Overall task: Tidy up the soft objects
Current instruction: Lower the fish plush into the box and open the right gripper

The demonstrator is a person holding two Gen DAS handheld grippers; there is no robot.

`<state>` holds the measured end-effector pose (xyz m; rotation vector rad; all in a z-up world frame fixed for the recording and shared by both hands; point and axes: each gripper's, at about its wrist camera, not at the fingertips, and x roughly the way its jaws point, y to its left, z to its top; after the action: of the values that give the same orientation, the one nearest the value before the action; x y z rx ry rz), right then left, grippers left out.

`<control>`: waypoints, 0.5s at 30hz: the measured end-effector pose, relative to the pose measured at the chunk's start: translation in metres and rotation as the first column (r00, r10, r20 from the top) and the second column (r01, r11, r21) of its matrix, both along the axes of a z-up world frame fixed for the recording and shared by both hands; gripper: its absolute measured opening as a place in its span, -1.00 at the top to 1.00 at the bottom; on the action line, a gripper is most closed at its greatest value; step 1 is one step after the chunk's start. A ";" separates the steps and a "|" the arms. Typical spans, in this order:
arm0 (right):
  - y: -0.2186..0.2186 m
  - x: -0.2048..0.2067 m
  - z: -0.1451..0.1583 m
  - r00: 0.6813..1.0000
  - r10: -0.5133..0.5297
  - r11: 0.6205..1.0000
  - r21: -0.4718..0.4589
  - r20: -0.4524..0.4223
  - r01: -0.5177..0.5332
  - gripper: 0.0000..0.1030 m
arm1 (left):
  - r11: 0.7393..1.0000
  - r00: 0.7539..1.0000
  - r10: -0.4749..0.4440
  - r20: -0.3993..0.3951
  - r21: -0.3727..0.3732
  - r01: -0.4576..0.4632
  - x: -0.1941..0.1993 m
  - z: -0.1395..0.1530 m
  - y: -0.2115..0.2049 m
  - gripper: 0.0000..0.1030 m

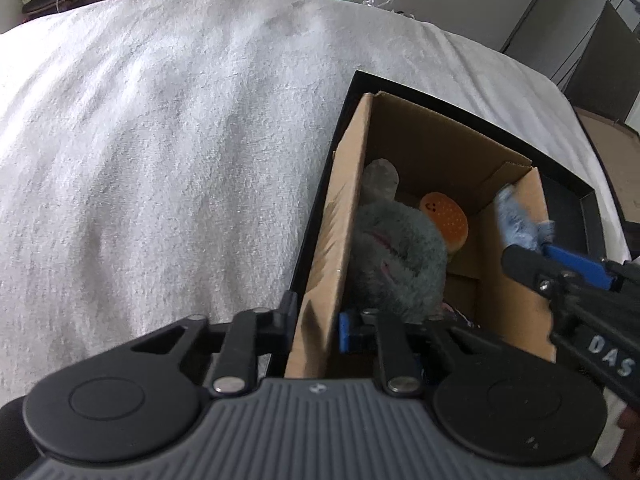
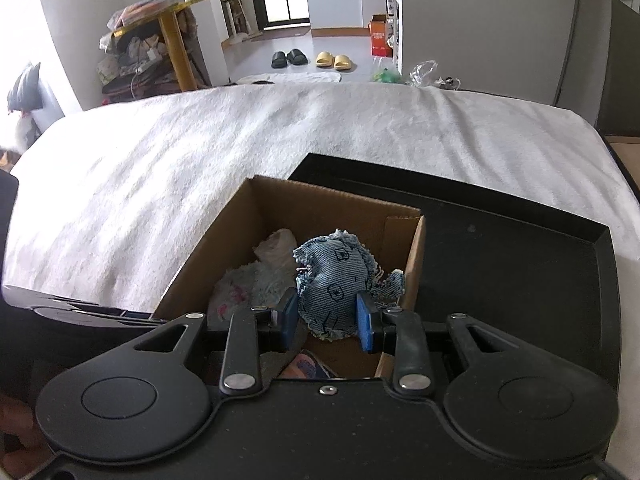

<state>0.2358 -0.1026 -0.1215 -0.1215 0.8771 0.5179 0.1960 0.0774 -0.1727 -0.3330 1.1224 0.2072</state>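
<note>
A brown cardboard box point(image 1: 440, 148) stands in a black tray point(image 1: 568, 200) on the white bed. Inside lie a grey fluffy plush point(image 1: 396, 256), a small burger toy point(image 1: 444, 216) and a pale crumpled item point(image 1: 380, 176). My left gripper point(image 1: 318, 324) straddles the box's near left wall and is shut on it, one finger outside and one blue pad inside. My right gripper point(image 2: 328, 316) is shut on a frayed blue denim toy point(image 2: 336, 276), held over the right side of the box point(image 2: 280, 200). The same denim toy point(image 1: 516, 220) shows at the right of the left wrist view.
White towelling bedcover point(image 2: 200, 160) spreads far to the left and beyond the tray point(image 2: 520, 272). Past the bed's far edge are black slippers point(image 2: 288, 58), yellow slippers point(image 2: 334, 60), a cluttered yellow-legged table point(image 2: 172, 32) and plastic bags point(image 2: 424, 72).
</note>
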 end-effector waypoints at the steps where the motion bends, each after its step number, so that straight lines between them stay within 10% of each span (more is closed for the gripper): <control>1: 0.002 -0.001 -0.001 1.000 -0.004 1.000 -0.016 -0.001 0.004 0.32 | 1.000 1.000 -0.001 0.003 -0.009 0.001 0.000 0.000 0.001 0.73; 15: -0.030 -0.010 0.013 0.996 -0.079 0.996 -0.031 0.035 0.080 0.08 | 1.000 1.000 -0.004 -0.010 0.013 0.005 0.002 0.006 0.000 0.67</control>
<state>0.2257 -0.1328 -0.1081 -0.1235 0.8537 0.4261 0.1979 0.0771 -0.1669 -0.3184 1.1311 0.2122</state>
